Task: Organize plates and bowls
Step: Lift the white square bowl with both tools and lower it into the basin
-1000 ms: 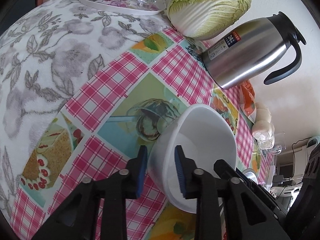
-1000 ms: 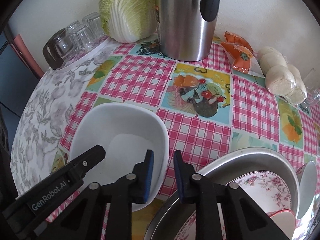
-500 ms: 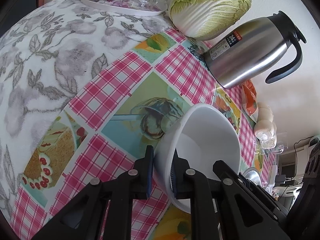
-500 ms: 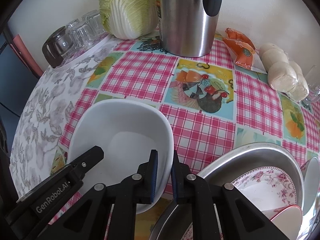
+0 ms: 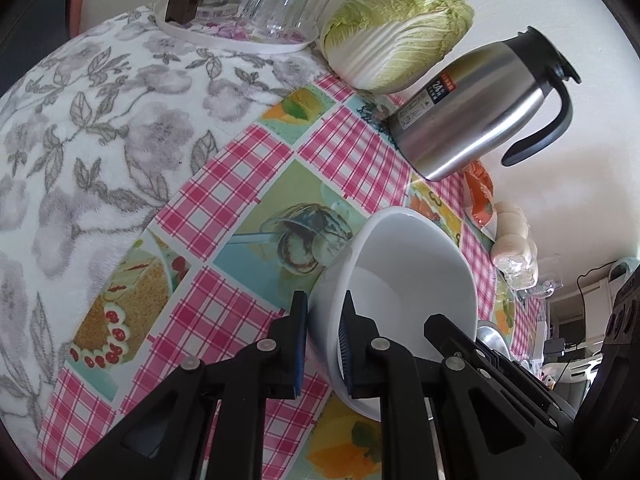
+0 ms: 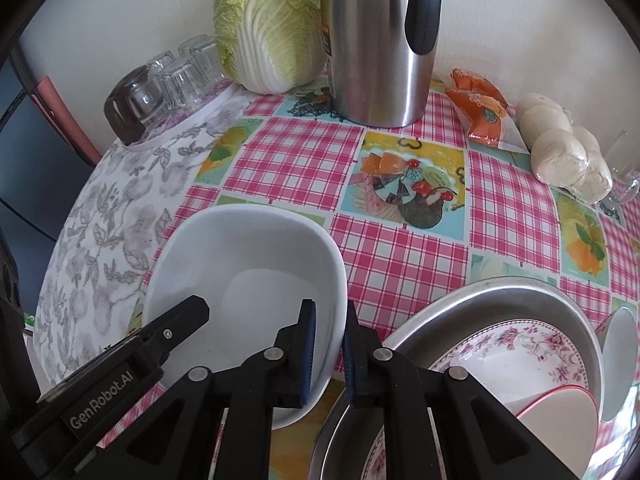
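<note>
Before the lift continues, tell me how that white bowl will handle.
The white bowl looks rigid and glazed, so likely slippery and breakable. Each tool, left and right, pinches only the thin rim on opposite sides, so it may tilt if the hands drift apart.

The left gripper (image 5: 323,344) pinches the near rim of a white bowl (image 5: 404,280), one pad outside the wall, one inside. Ahead of it lies a checked tablecloth (image 5: 236,184); farther off stand a steel thermos (image 5: 472,108), cabbage (image 5: 396,36) and glasses (image 5: 280,8).
</note>
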`<state>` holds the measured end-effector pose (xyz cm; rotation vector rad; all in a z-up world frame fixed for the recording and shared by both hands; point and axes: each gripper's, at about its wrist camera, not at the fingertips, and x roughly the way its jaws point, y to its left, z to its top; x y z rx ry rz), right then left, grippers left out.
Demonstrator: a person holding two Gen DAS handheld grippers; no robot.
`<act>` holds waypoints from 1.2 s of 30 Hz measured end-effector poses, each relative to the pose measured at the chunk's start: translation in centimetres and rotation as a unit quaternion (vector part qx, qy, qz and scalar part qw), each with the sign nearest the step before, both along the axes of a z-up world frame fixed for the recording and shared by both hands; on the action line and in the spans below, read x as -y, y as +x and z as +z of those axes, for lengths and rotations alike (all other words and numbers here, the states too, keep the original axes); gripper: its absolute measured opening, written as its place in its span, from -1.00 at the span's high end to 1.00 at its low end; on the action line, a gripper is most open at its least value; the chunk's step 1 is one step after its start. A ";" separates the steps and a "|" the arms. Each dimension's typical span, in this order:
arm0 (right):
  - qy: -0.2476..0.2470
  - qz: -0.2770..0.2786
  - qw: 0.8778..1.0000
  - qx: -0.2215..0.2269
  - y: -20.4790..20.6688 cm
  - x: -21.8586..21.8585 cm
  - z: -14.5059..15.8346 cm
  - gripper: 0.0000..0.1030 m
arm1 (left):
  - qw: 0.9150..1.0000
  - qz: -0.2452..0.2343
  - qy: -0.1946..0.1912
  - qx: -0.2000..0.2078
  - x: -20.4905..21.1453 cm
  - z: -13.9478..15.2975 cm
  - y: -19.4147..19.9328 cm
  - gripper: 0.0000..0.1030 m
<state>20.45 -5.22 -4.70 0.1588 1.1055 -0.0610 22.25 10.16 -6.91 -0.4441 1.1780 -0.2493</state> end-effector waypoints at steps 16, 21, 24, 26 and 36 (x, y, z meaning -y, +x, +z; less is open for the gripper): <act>0.015 -0.014 0.998 0.065 -5.4 1.2 6.2 0.74 | 0.996 -0.027 0.002 0.084 1.5 7.6 -4.0 0.71; 0.019 -0.028 0.996 0.084 -7.8 2.6 7.5 0.74 | 0.993 -0.047 0.004 0.106 2.9 9.2 -5.4 0.71; 0.023 -0.040 0.995 0.093 -9.0 3.8 8.0 0.74 | 0.991 -0.061 0.007 0.117 4.2 10.2 -6.3 0.70; 0.027 -0.050 0.993 0.099 -9.6 4.6 8.3 0.73 | 0.990 -0.070 0.013 0.124 5.2 10.7 -6.8 0.70; 0.020 -0.079 0.991 0.105 -12.5 8.4 9.8 0.73 | 0.985 -0.104 0.002 0.140 9.1 12.1 -8.7 0.70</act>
